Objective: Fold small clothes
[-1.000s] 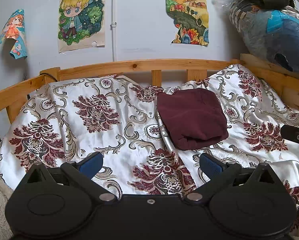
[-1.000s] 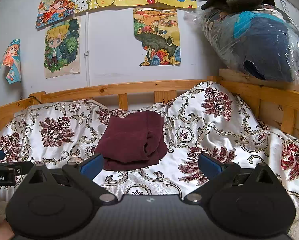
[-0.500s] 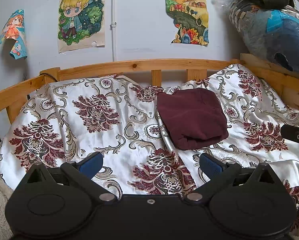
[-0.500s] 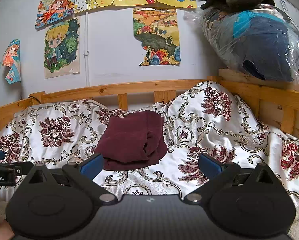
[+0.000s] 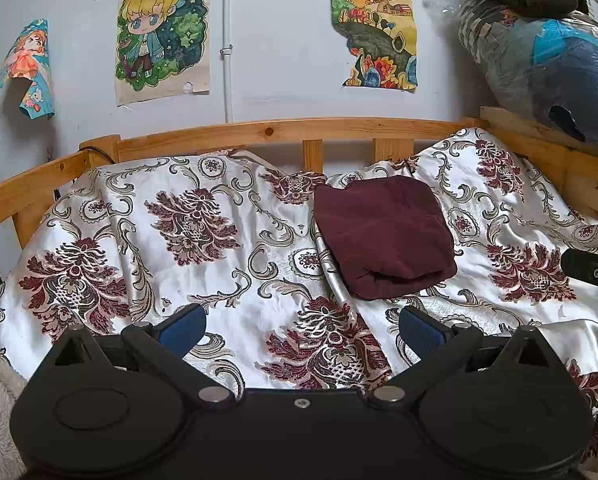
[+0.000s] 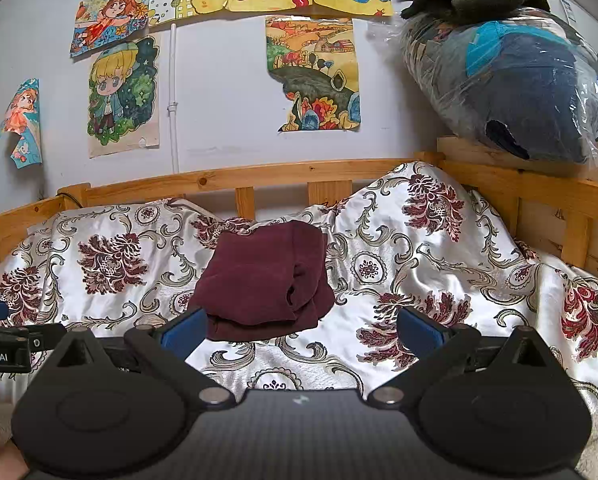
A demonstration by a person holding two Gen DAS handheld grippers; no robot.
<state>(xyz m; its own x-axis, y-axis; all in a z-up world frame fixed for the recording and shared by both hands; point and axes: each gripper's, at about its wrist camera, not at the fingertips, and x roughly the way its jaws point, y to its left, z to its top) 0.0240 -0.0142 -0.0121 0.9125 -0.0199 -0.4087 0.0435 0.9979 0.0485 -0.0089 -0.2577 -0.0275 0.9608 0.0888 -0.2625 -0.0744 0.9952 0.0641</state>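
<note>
Two units, left hand-held gripper point(image 5: 301, 326) and right hand-held gripper point(image 6: 301, 326), stand wide open, holding nothing. Folded maroon garment point(image 5: 383, 236) lies far-centre on the bed's floral cover point(image 5: 203, 240), apart from both.

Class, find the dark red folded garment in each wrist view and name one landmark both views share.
Left wrist: dark red garment right of centre, on the bedspread.
Right wrist: left of centre, just beyond the open fingers.
Shared landmark: the blond child drawing.
</note>
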